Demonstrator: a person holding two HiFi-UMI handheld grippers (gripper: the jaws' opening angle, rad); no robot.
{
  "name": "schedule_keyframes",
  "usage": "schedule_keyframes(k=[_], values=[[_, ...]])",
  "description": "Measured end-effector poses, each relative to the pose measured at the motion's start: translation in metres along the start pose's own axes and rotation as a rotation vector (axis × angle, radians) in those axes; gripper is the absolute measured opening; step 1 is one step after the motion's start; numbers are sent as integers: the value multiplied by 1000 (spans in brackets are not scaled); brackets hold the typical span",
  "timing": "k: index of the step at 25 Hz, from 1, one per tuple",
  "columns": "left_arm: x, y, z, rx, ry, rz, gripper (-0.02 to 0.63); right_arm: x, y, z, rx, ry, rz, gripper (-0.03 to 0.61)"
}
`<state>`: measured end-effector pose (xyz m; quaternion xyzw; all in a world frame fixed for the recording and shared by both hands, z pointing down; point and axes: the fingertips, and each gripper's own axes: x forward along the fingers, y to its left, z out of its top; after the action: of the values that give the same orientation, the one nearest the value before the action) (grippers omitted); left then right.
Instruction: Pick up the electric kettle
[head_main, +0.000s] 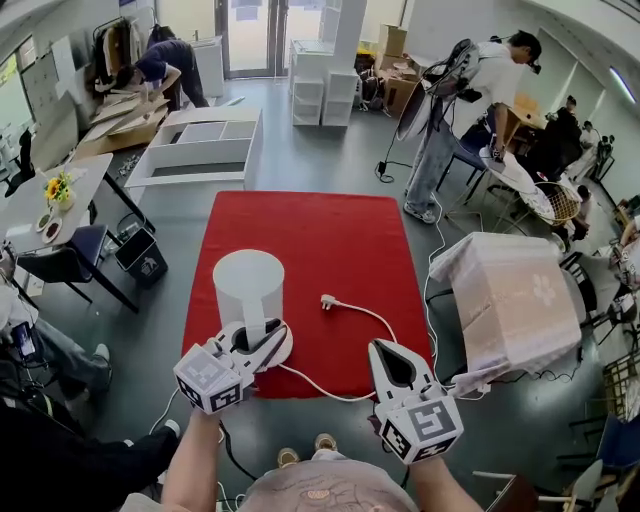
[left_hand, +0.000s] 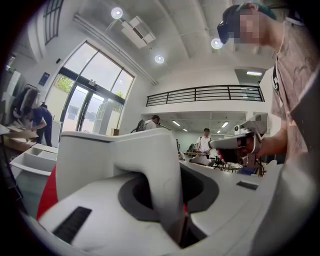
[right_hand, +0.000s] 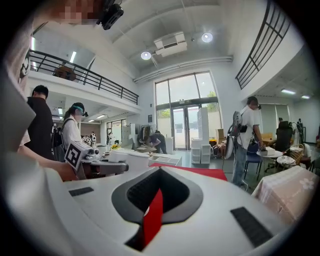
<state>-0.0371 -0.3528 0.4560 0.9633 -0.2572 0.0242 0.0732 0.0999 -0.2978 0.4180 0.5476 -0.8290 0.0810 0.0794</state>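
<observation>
- Nearest, low in the head view: two forearms (head_main: 195, 465), each ending in a white gripper with a marker cube (head_main: 210, 380) at its rear. Black-and-white square codes on every cube face, patterns rather than letters.
- Left gripper (head_main: 265, 342): narrowed onto the handle (head_main: 257, 326) of the electric kettle (head_main: 248, 283) and pointing roughly level. In the left gripper view, handle wedged in the slot between both jaws, pinched from either side.
- Electric kettle: white, cylindrical and upright, straight ahead of the left gripper and joined to it by the handle. Over the near edge of the red mat (head_main: 300, 225).
- Just under the left gripper's jaws: a round white disc (head_main: 286, 347). Whether touching the kettle, cannot tell.
- From that disc: a white cord (head_main: 330, 393) looping toward the right gripper, then on ahead of it to a plug (head_main: 327, 301) lying on the mat.
- Right gripper (head_main: 384, 346): well apart from the kettle, off to its right. Jaws drawn together at the tips, only a sliver of red mat seen through the slit.
- Off the right gripper's right side: a table under a pale cloth (head_main: 515, 290).
- Far ahead of both grippers: a white shelf unit (head_main: 205, 145) on the floor and a standing person (head_main: 470, 110).
- Blue sign (left_hand: 44, 78) beside the glass doors: too small to read.
</observation>
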Motion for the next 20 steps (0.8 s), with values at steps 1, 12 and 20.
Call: schedule_keyframes(k=[1, 12, 20], values=[[-1, -1, 8, 1, -12, -1, 77, 1, 0, 0, 0, -1, 3, 5], [-15, -16, 110, 69, -179, 20, 72, 5, 4, 12, -1, -25, 45, 5], [-14, -25, 113, 53, -161, 46, 72, 5, 0, 19, 9, -48, 76, 5]])
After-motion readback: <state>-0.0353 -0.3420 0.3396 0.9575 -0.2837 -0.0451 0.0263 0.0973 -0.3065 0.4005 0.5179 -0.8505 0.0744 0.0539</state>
